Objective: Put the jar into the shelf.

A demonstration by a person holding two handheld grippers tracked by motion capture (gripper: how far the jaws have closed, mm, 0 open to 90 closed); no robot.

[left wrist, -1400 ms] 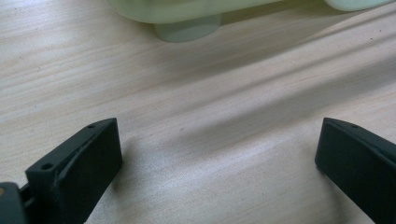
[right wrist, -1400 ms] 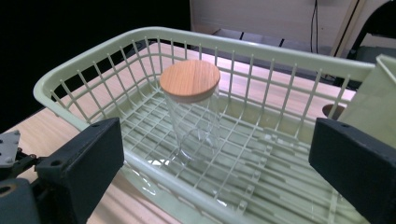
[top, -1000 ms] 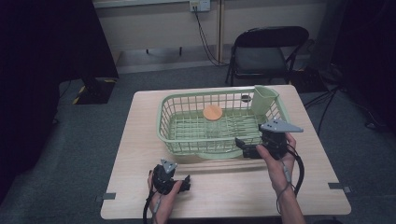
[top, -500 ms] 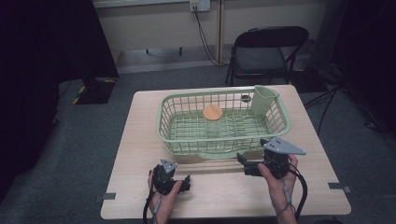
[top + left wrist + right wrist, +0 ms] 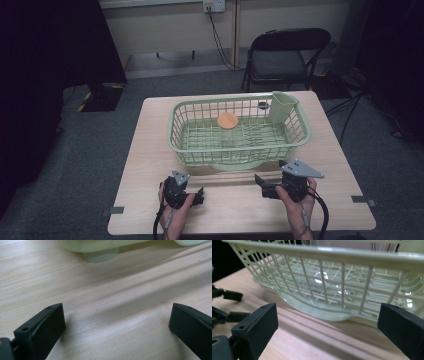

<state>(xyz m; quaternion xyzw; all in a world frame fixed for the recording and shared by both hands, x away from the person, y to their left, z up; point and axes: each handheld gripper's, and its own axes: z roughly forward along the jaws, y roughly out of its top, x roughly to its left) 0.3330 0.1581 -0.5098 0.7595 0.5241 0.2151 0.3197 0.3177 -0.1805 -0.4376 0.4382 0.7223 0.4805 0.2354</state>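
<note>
Near the front edge of the table point(image 5: 150, 150) both of your grippers sit low over bare wood, well apart from each other. Your left gripper point(image 5: 199, 196) rests close to the tabletop with its jaws spread wide and nothing between them; in the left gripper view you look across wood grain toward a pale green foot under the basket. Your right gripper point(image 5: 261, 182) is held just in front of the green dish basket point(image 5: 240, 156), its jaws likewise wide apart and empty, pointing toward your left gripper. Through the right gripper view, the basket's near wall of thin bars fills the space ahead of the jaws, just beyond them. Inside the basket stands a clear glass jar point(image 5: 228, 134) with an orange lid point(image 5: 228, 120), roughly in the middle of the basket floor. A green cutlery cup point(image 5: 283, 106) hangs at the basket's far right corner. Behind the table stands a folding chair point(image 5: 287, 57).
</note>
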